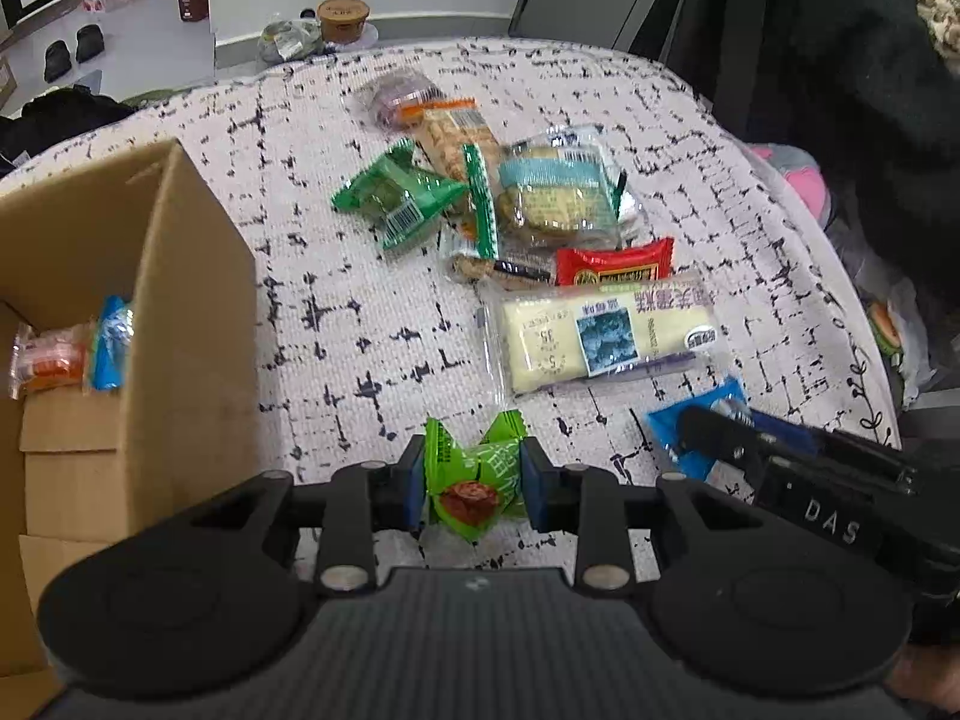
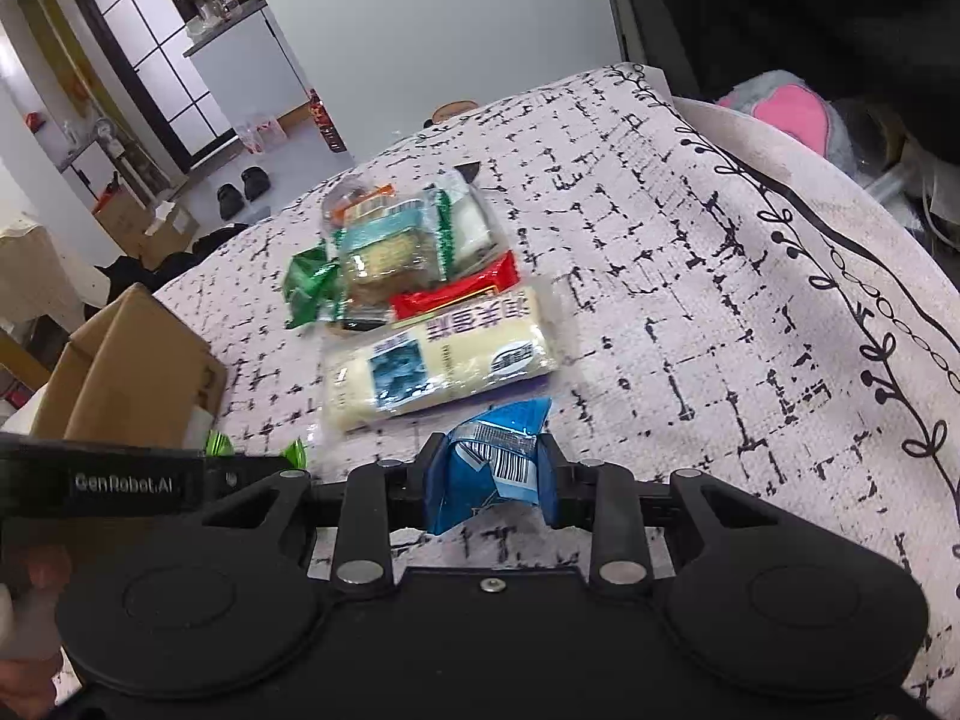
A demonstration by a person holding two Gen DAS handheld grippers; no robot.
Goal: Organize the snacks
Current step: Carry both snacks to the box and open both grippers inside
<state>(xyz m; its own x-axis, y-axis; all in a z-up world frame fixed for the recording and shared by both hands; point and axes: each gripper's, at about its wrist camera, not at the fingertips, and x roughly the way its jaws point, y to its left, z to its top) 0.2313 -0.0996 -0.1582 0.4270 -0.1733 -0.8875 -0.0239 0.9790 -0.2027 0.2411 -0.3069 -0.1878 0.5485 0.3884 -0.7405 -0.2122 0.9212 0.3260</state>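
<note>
My left gripper (image 1: 474,483) is shut on a small green snack packet (image 1: 471,480) just above the patterned cloth. My right gripper (image 2: 489,474) is shut on a blue snack packet (image 2: 489,462); it also shows in the left wrist view (image 1: 714,426) at the lower right. A pile of snacks lies ahead: a long pale yellow bar (image 1: 600,336), a red packet (image 1: 612,261), a clear cookie pack (image 1: 558,186) and a green packet (image 1: 396,198). An open cardboard box (image 1: 174,300) stands at the left with an orange and a blue packet (image 1: 72,354) inside.
The cloth-covered table (image 1: 336,330) ends at a rounded far edge. A dark chair with a black coat (image 1: 840,60) stands at the far right. A pink and grey plush (image 2: 786,108) lies beyond the right edge. Shoes and a bottle are on the floor far left.
</note>
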